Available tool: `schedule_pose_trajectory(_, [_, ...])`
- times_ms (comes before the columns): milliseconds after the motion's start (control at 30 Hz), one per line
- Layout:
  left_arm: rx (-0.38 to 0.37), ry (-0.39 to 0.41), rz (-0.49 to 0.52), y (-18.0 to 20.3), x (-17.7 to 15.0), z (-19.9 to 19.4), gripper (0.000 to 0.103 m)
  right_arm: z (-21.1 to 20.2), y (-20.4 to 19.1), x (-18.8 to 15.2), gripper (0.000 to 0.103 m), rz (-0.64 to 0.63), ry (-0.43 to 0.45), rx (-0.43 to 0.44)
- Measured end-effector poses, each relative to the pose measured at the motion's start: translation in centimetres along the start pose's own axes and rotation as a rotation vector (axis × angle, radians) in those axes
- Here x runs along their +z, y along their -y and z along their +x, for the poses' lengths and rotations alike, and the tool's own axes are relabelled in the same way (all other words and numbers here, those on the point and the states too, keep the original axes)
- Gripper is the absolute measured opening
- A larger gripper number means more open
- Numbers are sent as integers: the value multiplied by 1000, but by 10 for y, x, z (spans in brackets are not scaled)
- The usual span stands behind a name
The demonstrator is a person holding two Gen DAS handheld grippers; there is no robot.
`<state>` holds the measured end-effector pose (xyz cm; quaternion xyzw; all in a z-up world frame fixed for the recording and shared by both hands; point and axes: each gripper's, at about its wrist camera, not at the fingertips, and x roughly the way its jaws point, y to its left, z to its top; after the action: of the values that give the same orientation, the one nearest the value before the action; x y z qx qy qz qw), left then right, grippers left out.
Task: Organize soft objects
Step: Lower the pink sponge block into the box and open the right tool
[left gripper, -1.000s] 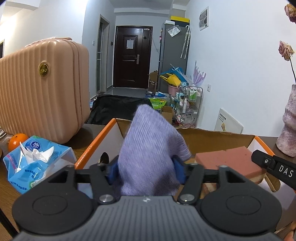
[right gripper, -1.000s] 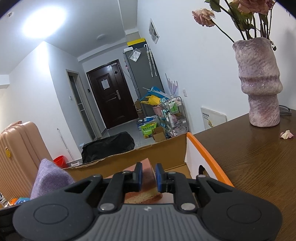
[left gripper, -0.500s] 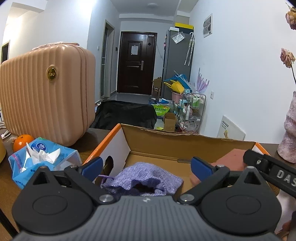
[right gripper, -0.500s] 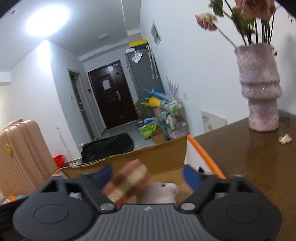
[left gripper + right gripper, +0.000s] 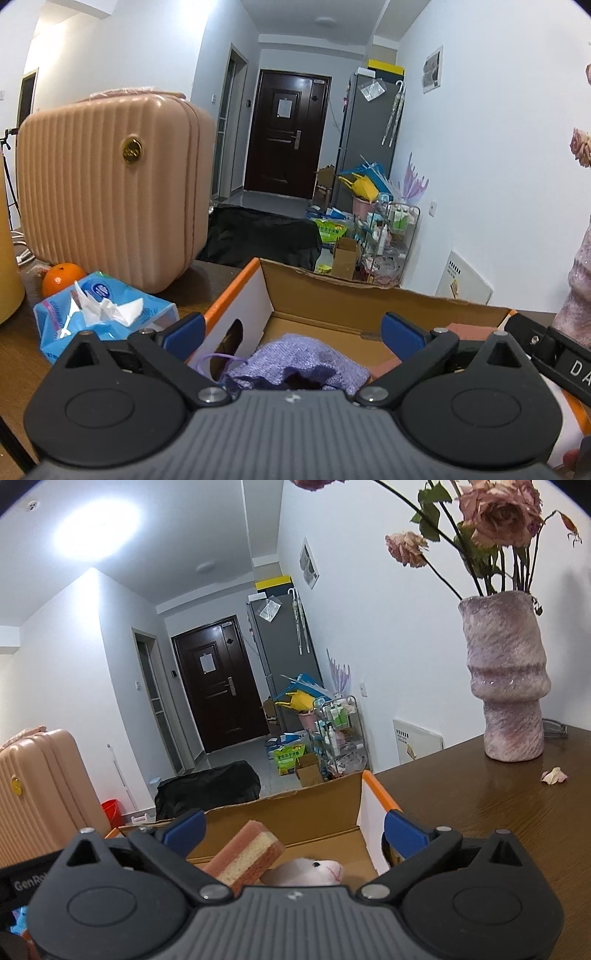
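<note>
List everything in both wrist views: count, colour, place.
cardboard box: 1, brown with orange-edged white flaps, on the table
knit cloth: 1, purple, inside box
sponge: 1, pink and cream layers, inside box, tilted
plush toy: 1, pale pink, inside box beside sponge
tissue pack: 1, blue, on table beside box
orange: 1, by suitcase
suitcase: 1, pink, ribbed
vase: 1, mauve, holding dried roses
left gripper: open, over cloth
right gripper: open, over sponge

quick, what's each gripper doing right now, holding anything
left gripper: open, jaws just spread, holding nothing; purple knit cloth lies loose in the cardboard box.
right gripper: open, jaws just spread, empty; sponge lies in the box.
</note>
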<state>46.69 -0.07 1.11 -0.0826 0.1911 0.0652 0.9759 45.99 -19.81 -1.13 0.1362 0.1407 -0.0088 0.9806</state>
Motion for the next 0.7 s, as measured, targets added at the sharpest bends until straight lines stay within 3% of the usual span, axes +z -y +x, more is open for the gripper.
schedule_pose_trajectory(700, [-8, 49, 49, -17, -16, -63, 103, -66, 9, -3, 103, -105, 24, 31])
